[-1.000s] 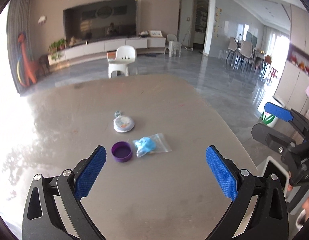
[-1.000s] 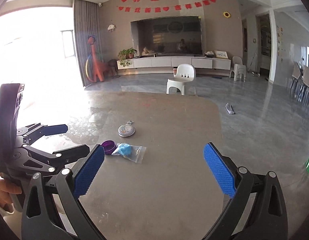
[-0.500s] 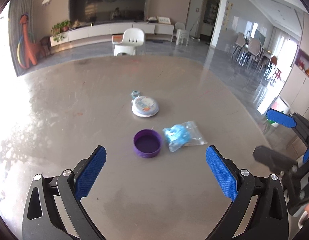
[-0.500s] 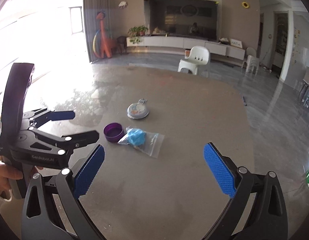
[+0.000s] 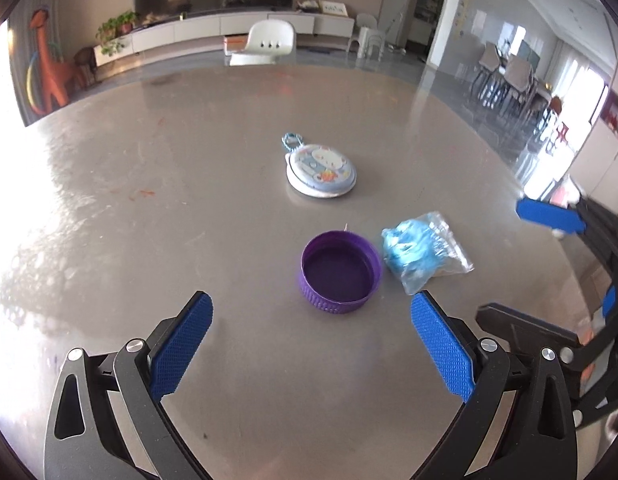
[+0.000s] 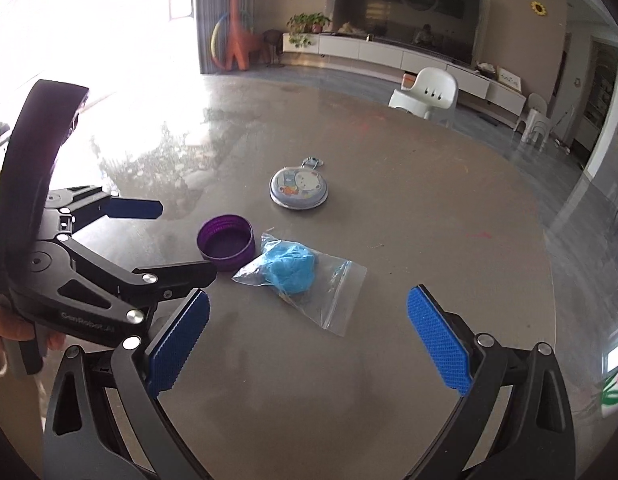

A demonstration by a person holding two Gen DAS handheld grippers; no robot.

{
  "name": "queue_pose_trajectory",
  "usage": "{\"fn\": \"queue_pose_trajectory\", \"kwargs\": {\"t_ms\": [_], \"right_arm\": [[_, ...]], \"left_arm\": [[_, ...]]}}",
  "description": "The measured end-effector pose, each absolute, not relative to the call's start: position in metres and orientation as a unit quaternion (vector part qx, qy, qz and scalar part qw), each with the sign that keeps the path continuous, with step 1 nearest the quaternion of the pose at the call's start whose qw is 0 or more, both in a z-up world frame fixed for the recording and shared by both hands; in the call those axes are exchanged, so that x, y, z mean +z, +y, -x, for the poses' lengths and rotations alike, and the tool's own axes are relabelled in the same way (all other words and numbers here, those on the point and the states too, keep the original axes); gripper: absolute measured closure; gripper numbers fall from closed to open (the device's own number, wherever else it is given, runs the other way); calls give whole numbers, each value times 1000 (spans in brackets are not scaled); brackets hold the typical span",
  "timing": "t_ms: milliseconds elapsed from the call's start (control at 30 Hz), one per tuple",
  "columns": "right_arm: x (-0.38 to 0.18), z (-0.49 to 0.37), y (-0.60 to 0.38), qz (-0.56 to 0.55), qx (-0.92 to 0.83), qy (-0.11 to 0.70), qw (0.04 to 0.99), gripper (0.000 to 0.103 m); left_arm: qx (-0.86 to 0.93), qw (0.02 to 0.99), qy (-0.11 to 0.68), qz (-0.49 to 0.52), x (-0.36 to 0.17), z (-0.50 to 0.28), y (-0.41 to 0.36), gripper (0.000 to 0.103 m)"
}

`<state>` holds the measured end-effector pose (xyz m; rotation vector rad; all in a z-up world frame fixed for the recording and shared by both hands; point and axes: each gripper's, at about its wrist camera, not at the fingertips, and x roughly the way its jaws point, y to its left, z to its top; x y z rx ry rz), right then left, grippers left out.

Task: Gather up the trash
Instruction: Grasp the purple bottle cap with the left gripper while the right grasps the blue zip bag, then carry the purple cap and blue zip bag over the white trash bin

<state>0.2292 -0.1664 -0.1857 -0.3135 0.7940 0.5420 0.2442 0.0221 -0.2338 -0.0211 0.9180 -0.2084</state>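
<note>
My left gripper [image 5: 311,346] and right gripper [image 6: 307,342] both gape, empty. The purple cap [image 5: 340,271] lies mouth-up, touching the clear bag [image 6: 305,276]; left gripper reads "GenRobot".

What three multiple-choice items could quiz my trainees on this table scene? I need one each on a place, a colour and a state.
1. Where does the clear bag of blue stuff lie?
A. right beside the purple cap
B. on the round tin
C. on the floor

2. What colour are the gripper pads?
A. red
B. blue
C. green

3. How does the left gripper stand?
A. shut on the cap
B. shut on the bag
C. open, holding nothing

Key: 1 A, bag and cap lie side by side on the table. 2 B, all visible pads are blue. 3 C, its jaws stand wide apart short of the cap.
</note>
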Motion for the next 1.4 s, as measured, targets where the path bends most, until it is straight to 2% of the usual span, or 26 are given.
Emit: {"fn": "queue_pose_trajectory", "kwargs": {"t_ms": [267, 367, 433, 500, 567, 633, 667, 967, 1400], "right_arm": [[-206, -260, -152, 178, 291, 407, 847, 4], [-217, -268, -146, 187, 305, 424, 832, 5], [-218, -272, -146, 170, 323, 427, 827, 15], [-213, -272, -148, 163, 316, 419, 835, 41], [-210, -273, -150, 161, 308, 419, 839, 51], [-206, -274, -153, 150, 307, 420, 841, 64], [-204, -275, -155, 144, 305, 420, 842, 66], [-161, -246, -177, 120, 289, 373, 874, 66], [-82, -166, -247, 79, 241, 306, 917, 66]], "left_arm": [[-121, 885, 449, -31, -239, -268, 10, 22], [-125, 885, 446, -47, -238, -271, 7, 30], [-121, 888, 440, -64, -238, -269, 3, 38], [-124, 889, 435, -63, -236, -268, 2, 44], [-132, 890, 433, -62, -234, -268, 0, 56], [-144, 888, 433, -51, -232, -269, -2, 58], [-149, 887, 434, -45, -231, -269, -3, 58], [-154, 901, 403, -44, -197, -245, -18, 58], [-202, 922, 326, -58, -114, -178, -88, 58]]}}
